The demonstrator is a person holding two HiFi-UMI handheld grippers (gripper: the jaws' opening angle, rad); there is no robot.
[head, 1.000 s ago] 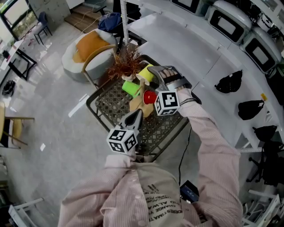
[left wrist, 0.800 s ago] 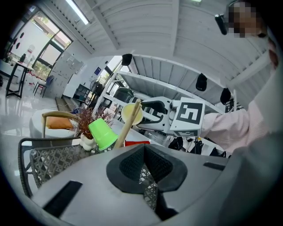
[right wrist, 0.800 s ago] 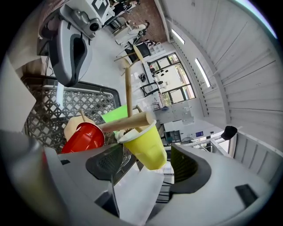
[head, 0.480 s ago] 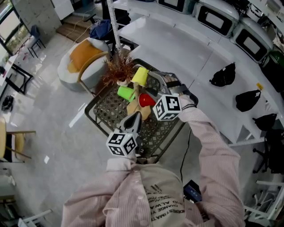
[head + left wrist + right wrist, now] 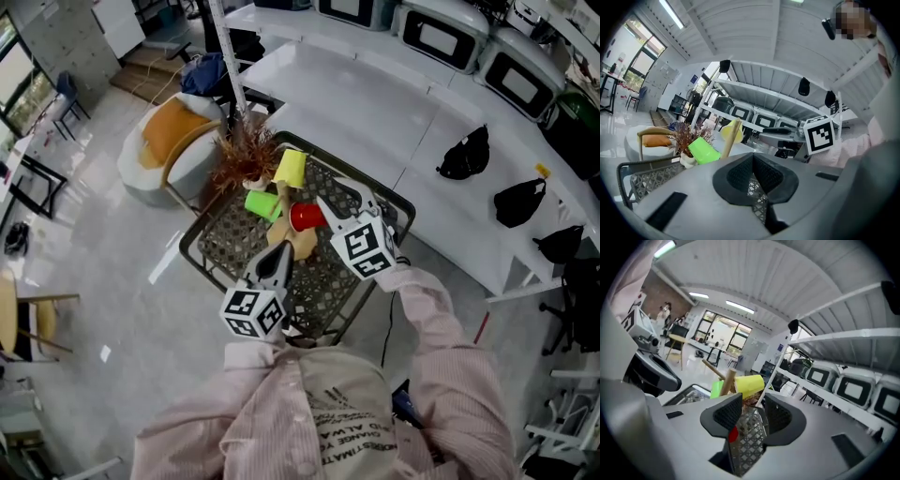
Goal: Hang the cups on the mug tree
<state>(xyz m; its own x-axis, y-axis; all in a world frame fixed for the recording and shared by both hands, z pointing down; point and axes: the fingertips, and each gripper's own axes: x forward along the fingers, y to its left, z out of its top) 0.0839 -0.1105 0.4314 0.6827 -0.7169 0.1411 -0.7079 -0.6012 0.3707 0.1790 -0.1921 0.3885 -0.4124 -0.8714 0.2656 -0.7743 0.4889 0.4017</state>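
Observation:
A wooden mug tree [image 5: 287,236] stands on the wire mesh table [image 5: 225,239]. A yellow cup [image 5: 291,167], a green cup [image 5: 262,204] and a red cup [image 5: 306,217] hang on its pegs. My right gripper [image 5: 339,199] is just right of the red cup. Its jaws are closing with nothing between them; only mesh and a sliver of red show in the gap [image 5: 752,401]. My left gripper [image 5: 281,253] sits in front of the tree, shut and empty [image 5: 752,157]. The left gripper view shows the green cup [image 5: 704,150] and yellow cup [image 5: 731,132] beyond it.
A dried plant in a small white pot [image 5: 246,155] stands at the table's far corner, close behind the tree. A round chair with an orange cushion [image 5: 173,131] is on the floor to the left. A white counter [image 5: 375,94] and shelves with black bags [image 5: 464,155] run along the right.
My right gripper has drawn back to the right, away from the red cup, and its jaws have narrowed. The red cup stays on the tree. The left gripper has barely moved.

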